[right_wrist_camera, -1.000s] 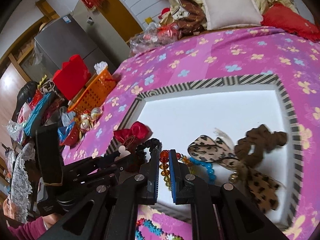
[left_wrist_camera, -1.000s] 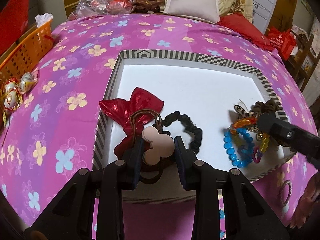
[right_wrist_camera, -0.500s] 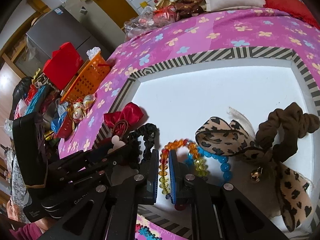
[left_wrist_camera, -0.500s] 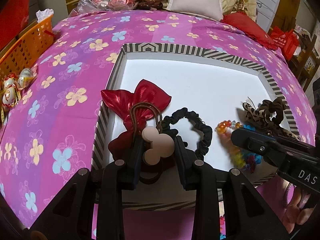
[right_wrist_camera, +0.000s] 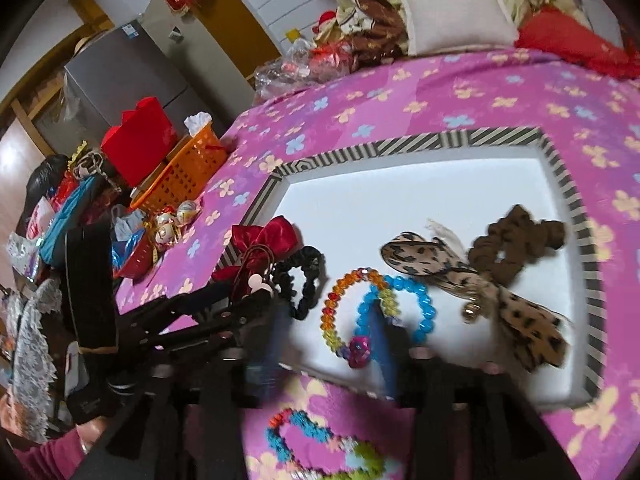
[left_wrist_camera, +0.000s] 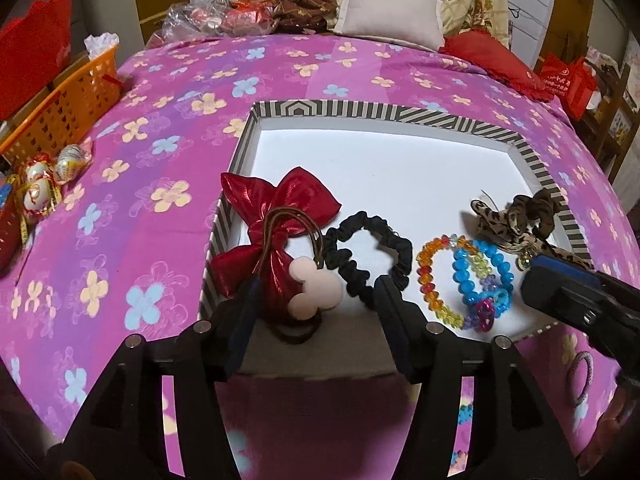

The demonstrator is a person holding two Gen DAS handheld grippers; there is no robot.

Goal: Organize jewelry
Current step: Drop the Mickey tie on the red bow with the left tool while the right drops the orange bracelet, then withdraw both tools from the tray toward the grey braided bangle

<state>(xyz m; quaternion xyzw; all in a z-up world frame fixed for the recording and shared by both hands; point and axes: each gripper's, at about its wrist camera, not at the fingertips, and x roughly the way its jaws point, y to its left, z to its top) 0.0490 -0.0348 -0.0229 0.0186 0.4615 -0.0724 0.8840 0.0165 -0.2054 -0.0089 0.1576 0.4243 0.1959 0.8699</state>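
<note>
Jaws of the left tool (left_wrist_camera: 316,300) are spreading around a pink mouse-shaped hair tie (left_wrist_camera: 314,292) lying on a red bow (left_wrist_camera: 280,216) at the near-left corner of the striped tray (left_wrist_camera: 360,110), pads off it. Beside it the right tool (right_wrist_camera: 332,344) is opening too — the rainbow bead bracelet (right_wrist_camera: 336,312) and blue bracelet (right_wrist_camera: 416,308) lie free on the tray floor. Farther back sit a black scrunchie (left_wrist_camera: 372,252) and leopard bow (right_wrist_camera: 480,292) — all on a pink flowered bed (left_wrist_camera: 280,64).
</note>
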